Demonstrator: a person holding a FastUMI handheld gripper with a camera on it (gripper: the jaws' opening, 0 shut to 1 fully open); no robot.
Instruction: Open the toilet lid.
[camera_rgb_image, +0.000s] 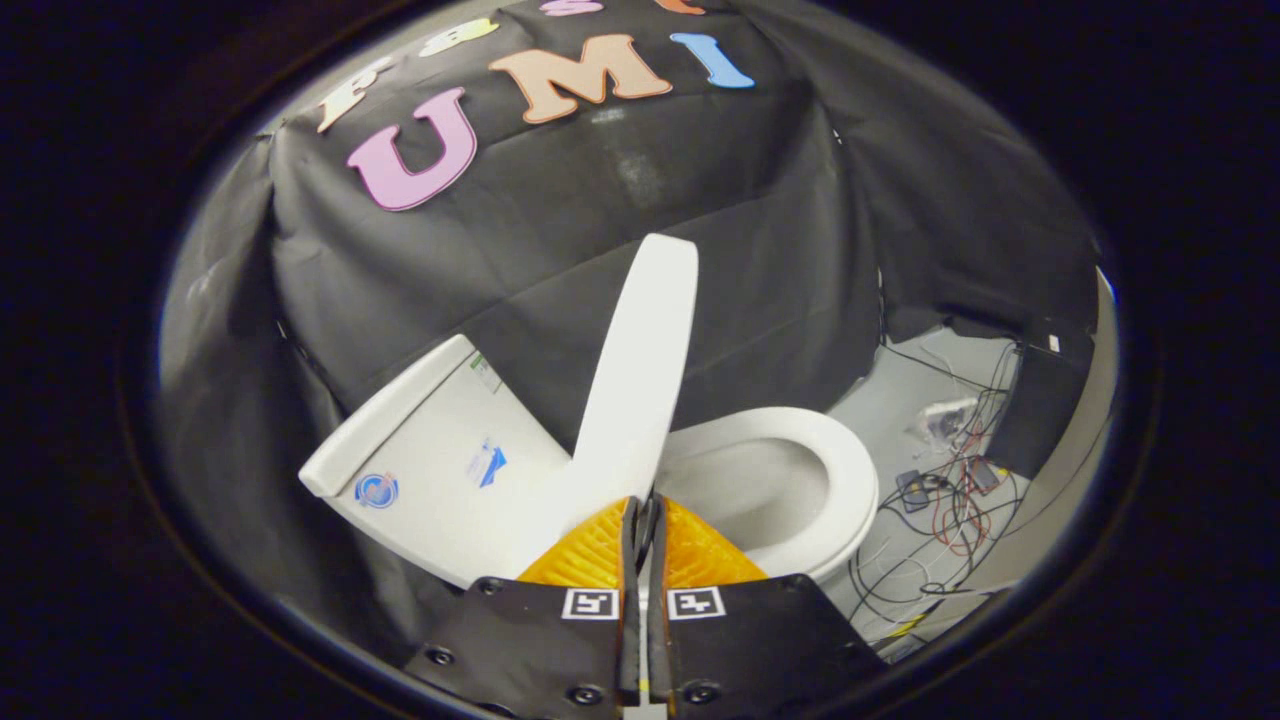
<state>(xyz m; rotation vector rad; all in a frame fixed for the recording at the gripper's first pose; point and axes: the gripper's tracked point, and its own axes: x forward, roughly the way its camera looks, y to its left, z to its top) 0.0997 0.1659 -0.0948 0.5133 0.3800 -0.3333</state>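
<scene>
A: Toilet (800, 480) position?
B: Against the booth wall, beyond the jaws; seat (850, 470) down, bowl exposed.
A: Lid (640, 370)?
B: Raised near upright, edge-on ahead, likely to rest back on the tank (430, 470).
A: Gripper (643, 510)?
B: Jaws pressed together at the lid's lower edge; a pinch cannot be confirmed.

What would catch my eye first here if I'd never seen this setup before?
The white toilet lid, standing raised almost upright just ahead of the claw, whose two fingers are pressed together around its lower edge. To its right lies the open seat and bowl, to its left the tank against the black cloth. Beyond the seat, cables tangle on the floor.
</scene>
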